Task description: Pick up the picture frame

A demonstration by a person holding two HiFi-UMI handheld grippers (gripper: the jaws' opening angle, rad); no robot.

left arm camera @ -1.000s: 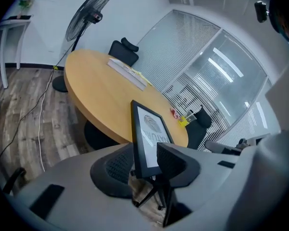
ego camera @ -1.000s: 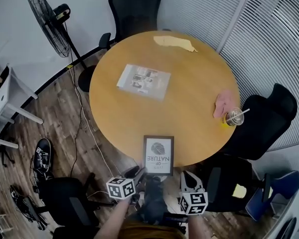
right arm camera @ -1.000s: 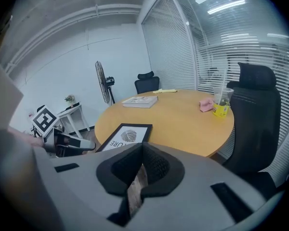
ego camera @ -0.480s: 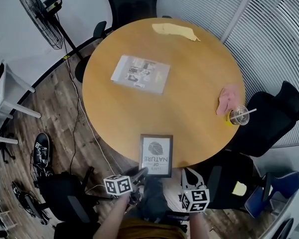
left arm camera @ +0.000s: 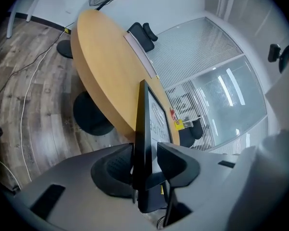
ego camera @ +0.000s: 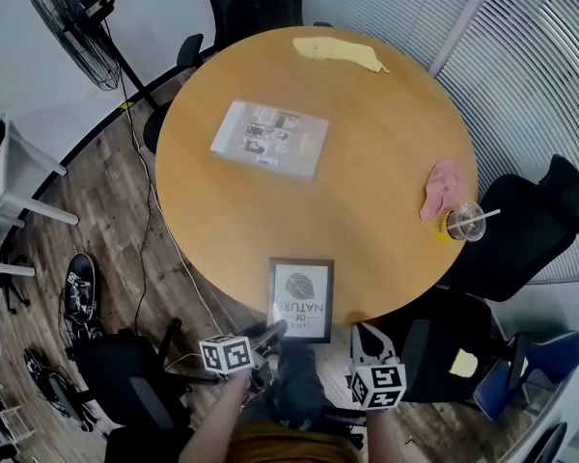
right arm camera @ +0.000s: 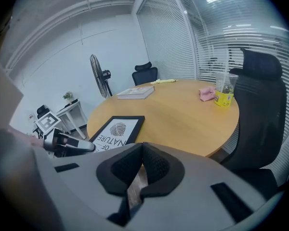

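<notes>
Left gripper view: your left tool (left arm camera: pixel 144 148), jaws just closing, clamps the picture frame (left arm camera: pixel 157 117) lying on the surface (left arm camera: pixel 106 61); lifting remains. Right tool (right arm camera: pixel 142 150) sits pinched together, empty.

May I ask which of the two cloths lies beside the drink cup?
The pink cloth, right by the cup; the yellow cloth lies alone at the table's far edge.

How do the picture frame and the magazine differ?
The picture frame has a black border and one leaf print; the magazine is borderless with several small photos. The frame sits at the near edge of the table; the magazine lies farther in, skewed. Both lie flat.
</notes>
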